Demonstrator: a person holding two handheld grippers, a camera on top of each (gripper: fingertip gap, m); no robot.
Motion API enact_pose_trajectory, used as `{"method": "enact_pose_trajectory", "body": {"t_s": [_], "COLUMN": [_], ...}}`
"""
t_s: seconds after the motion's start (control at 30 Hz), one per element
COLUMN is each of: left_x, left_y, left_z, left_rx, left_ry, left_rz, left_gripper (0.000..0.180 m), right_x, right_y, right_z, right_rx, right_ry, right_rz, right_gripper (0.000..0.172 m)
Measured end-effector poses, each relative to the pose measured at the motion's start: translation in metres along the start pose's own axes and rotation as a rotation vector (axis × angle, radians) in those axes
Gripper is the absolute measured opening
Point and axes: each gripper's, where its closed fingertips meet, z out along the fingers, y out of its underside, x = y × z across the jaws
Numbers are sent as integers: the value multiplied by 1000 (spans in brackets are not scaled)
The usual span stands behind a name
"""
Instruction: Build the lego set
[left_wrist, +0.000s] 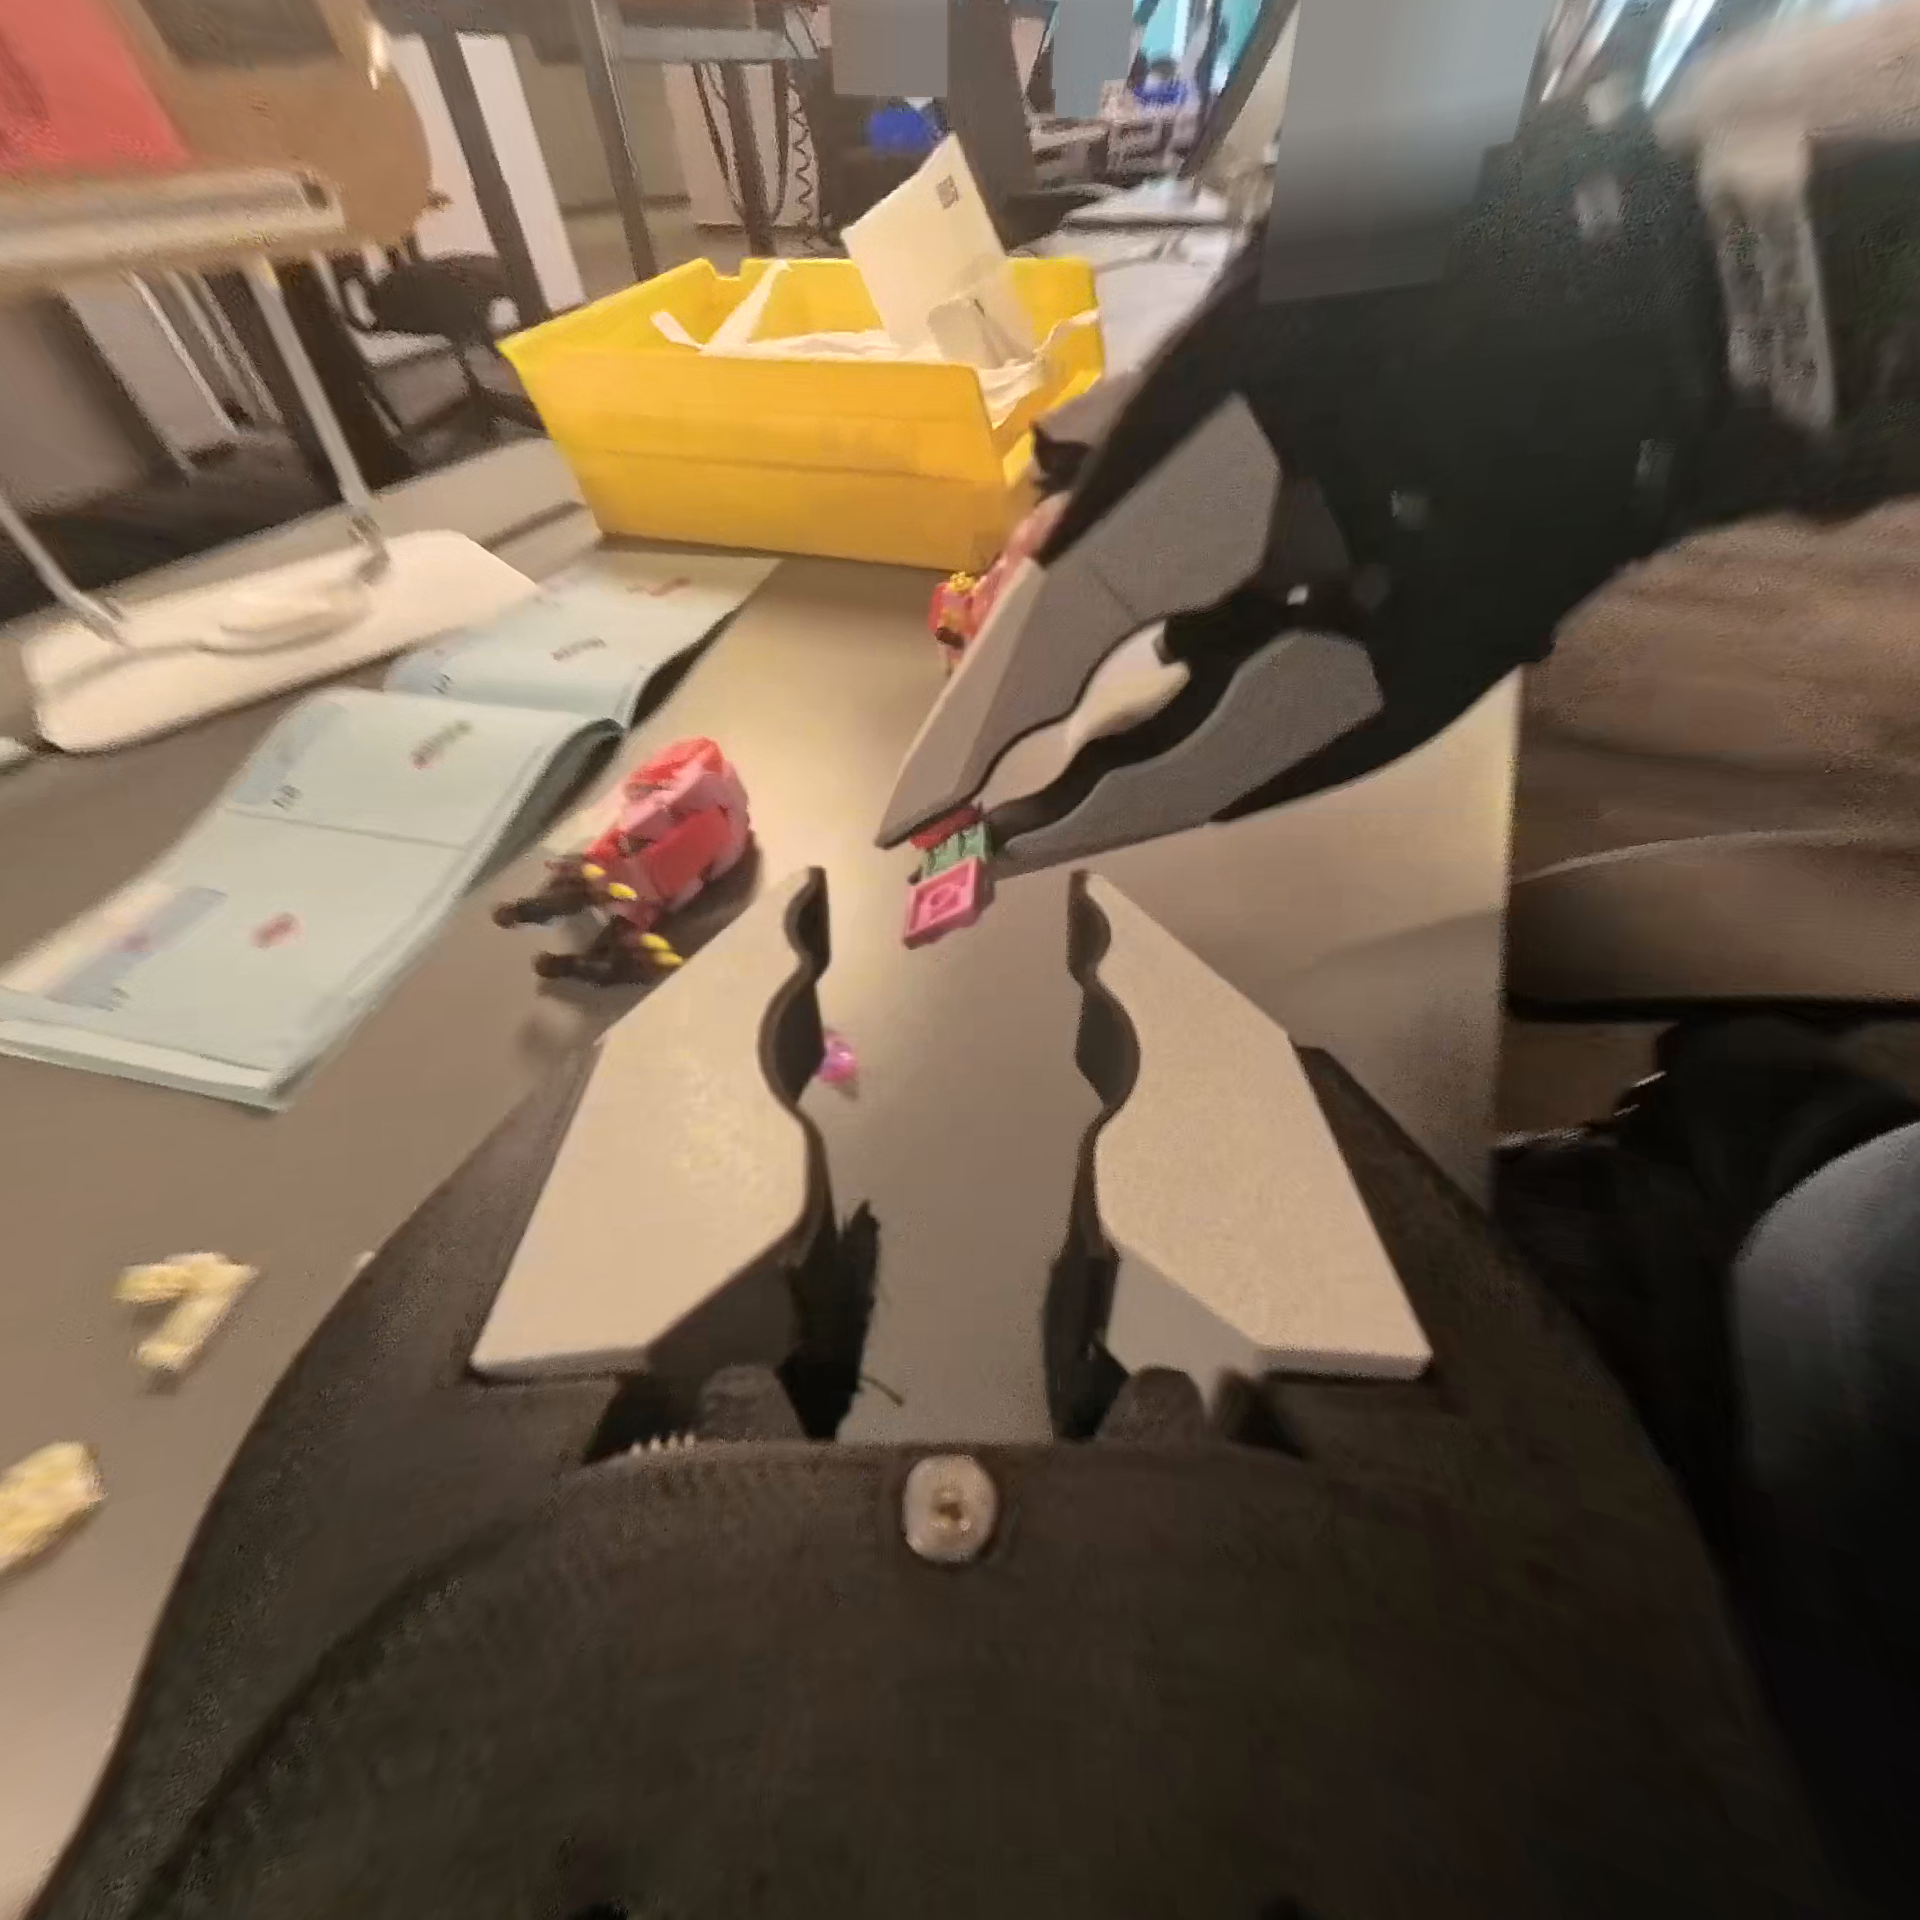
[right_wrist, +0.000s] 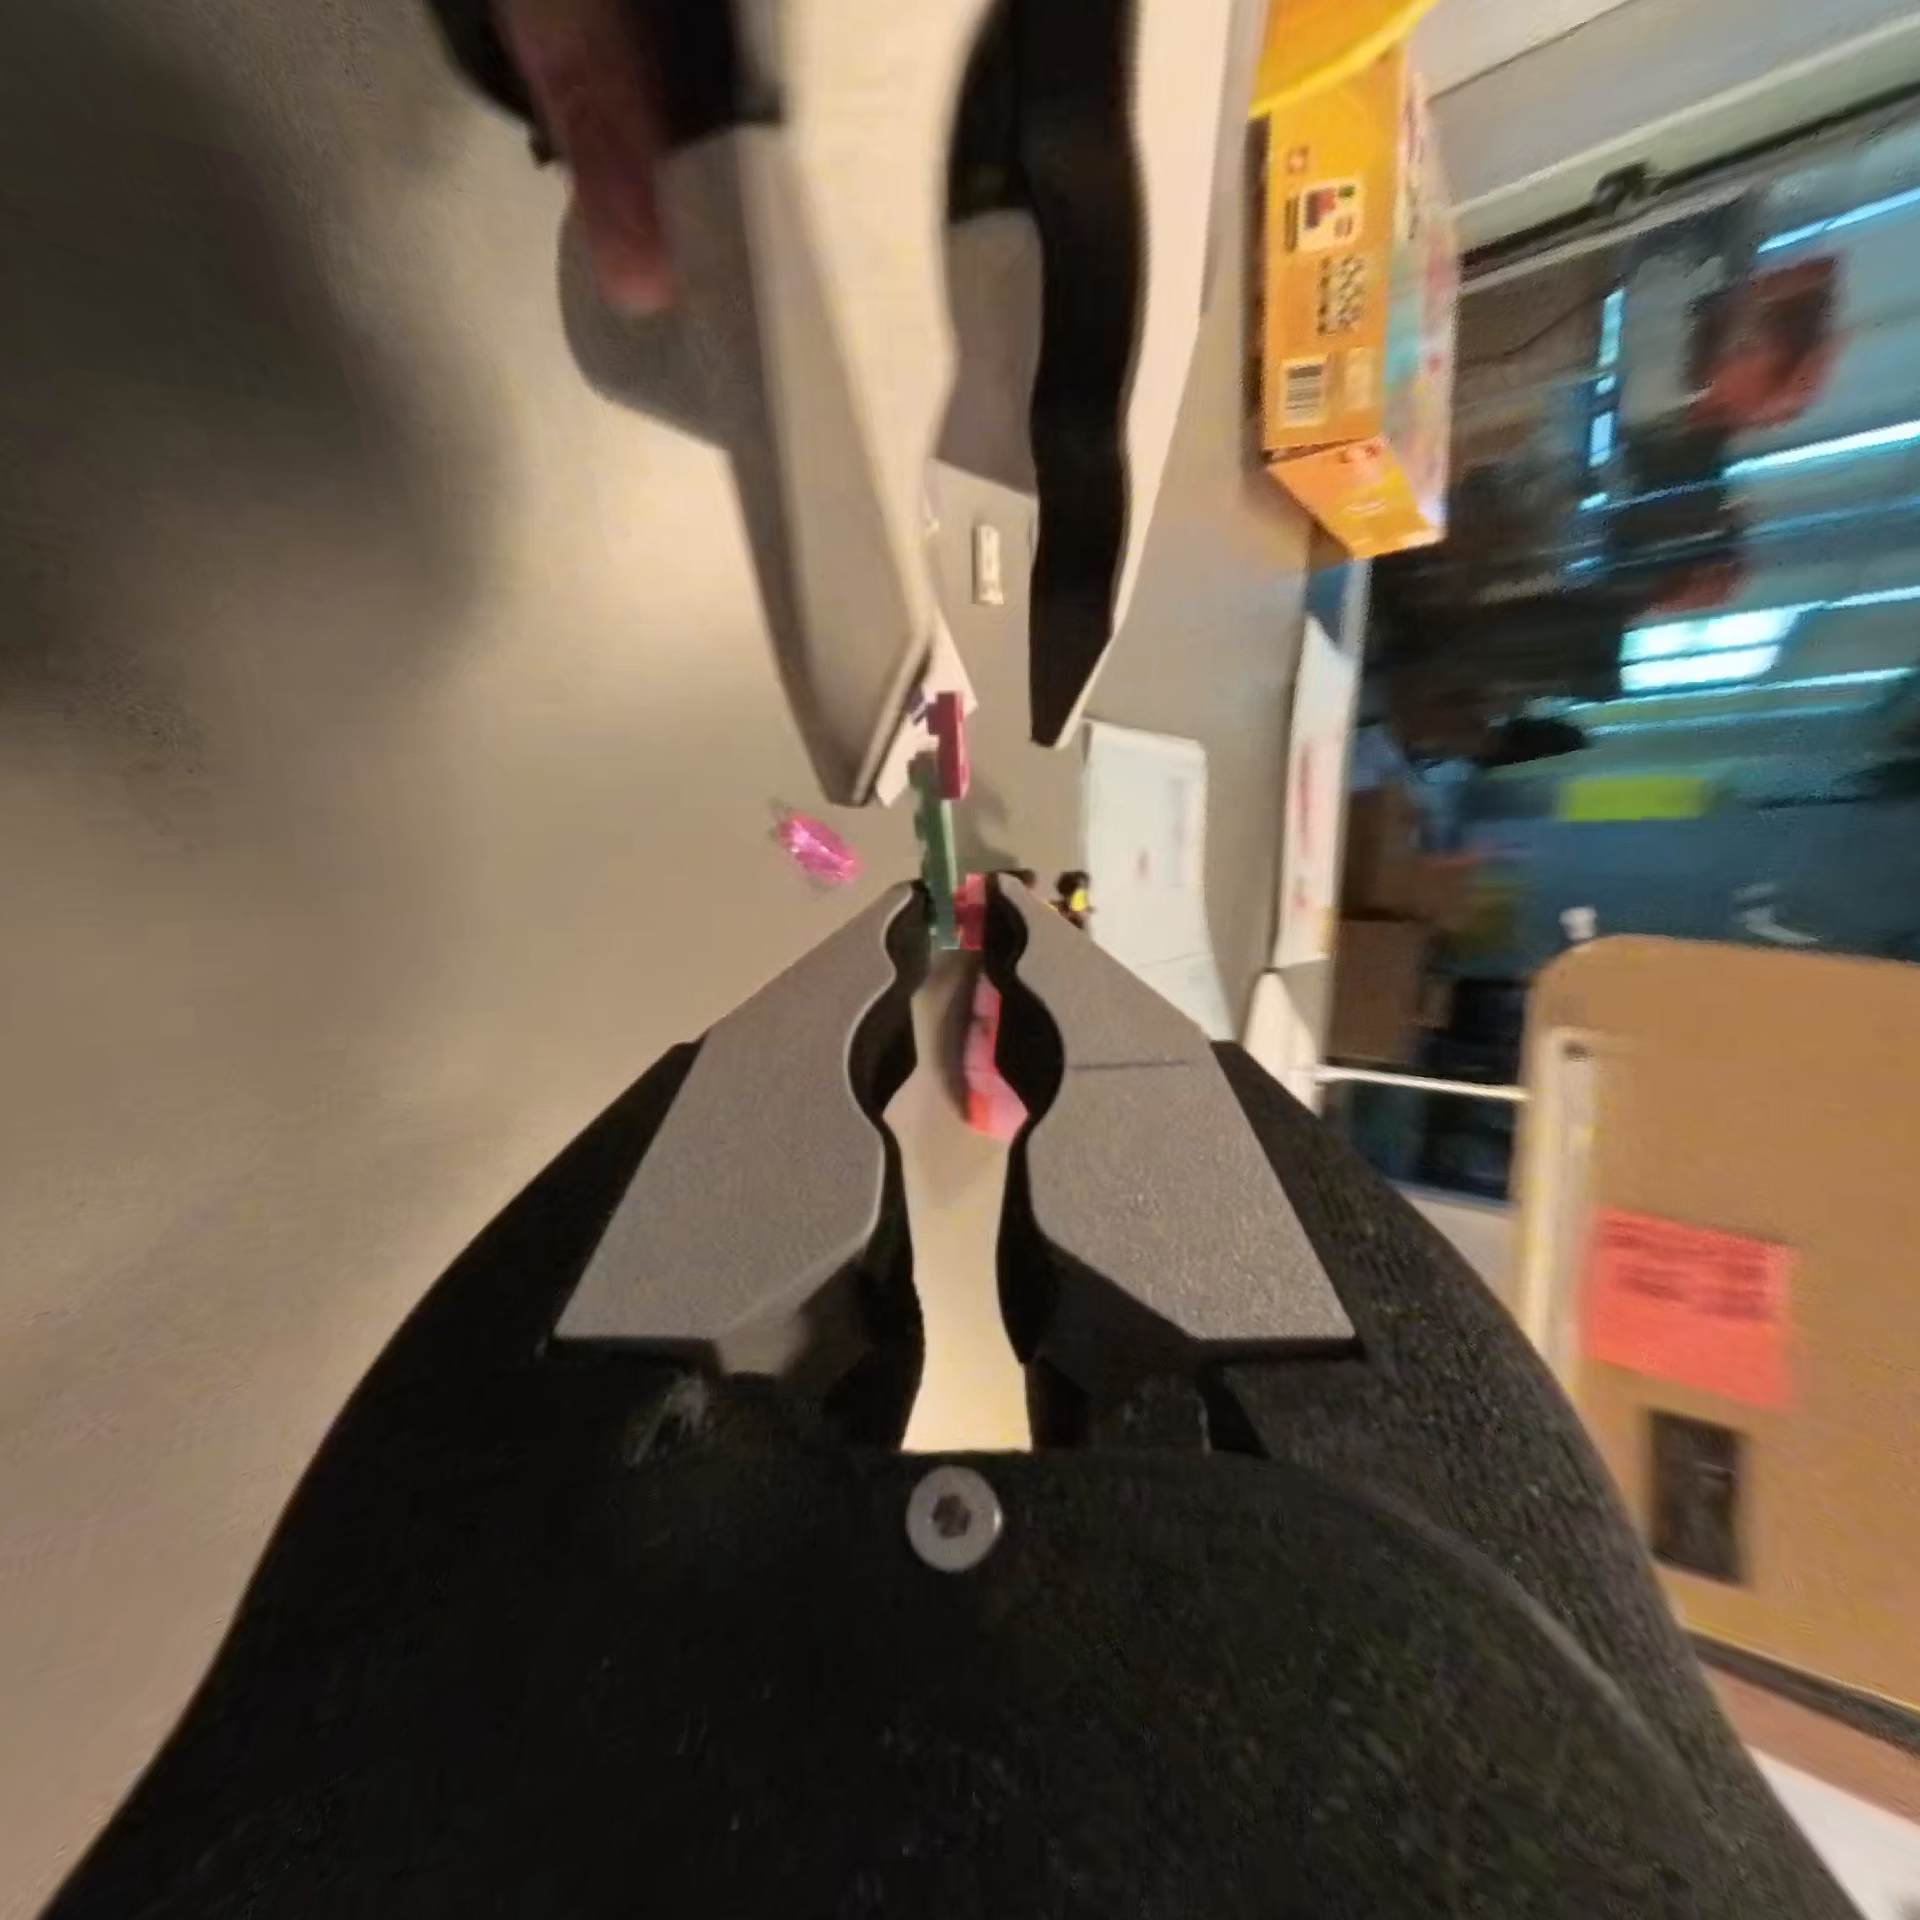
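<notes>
left tongs (left_wrist: 945, 883): released, nothing between the fingers, hovering over the bench (left_wrist: 260, 1195)
right tongs (right_wrist: 961, 888): clenched on a small brick stack (left_wrist: 948, 878), green plate with pink and red pieces, just ahead of the left fingertips
pink bit (left_wrist: 840, 1060): loose on the bench, beside the left finger
red brick figure (left_wrist: 644, 852): lying near the open booklet (left_wrist: 312, 831)
yellow bin (left_wrist: 790, 416): far bench edge, papers inside

My right gripper (right_wrist: 958, 896) pinches a small brick stack (left_wrist: 948, 891) of red, green and pink plates, its pink end hanging free between the spread fingertips of my left gripper (left_wrist: 948, 896). A tiny translucent pink piece (left_wrist: 840, 1062) lies just beside the stack on the grey table (left_wrist: 312, 1195).
</notes>
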Motion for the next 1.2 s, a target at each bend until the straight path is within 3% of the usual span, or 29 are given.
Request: {"method": "enact_pose_trajectory", "body": {"t_s": [0.13, 0.33, 0.77, 0.9, 1.07, 1.2], "left_x": [2, 8, 9, 12, 17, 16], "left_y": [7, 4, -1, 3, 6, 9], "left_z": [3, 4, 3, 4, 6, 8], "left_rx": [-83, -78, -75, -80, -89, -100], "left_ry": [-79, -84, -67, -49, -31, -32], "left_rz": [325, 495, 469, 487, 514, 498], "left_gripper": [39, 9, 7, 7, 7, 7], "right_x": [-4, -9, -4, -9, -20, -21], "right_y": [0, -3, -2, -2, -1, 2], "right_z": [-1, -2, -2, -3, -4, -2], "right_rx": [30, 42, 4, 5, 64, 47], "right_ry": [-85, -118, -7, -35, -177, -159], "right_rz": [104, 103, -64, -87, 30, -16], "right_gripper": [7, 7, 7, 6, 5, 5]}}
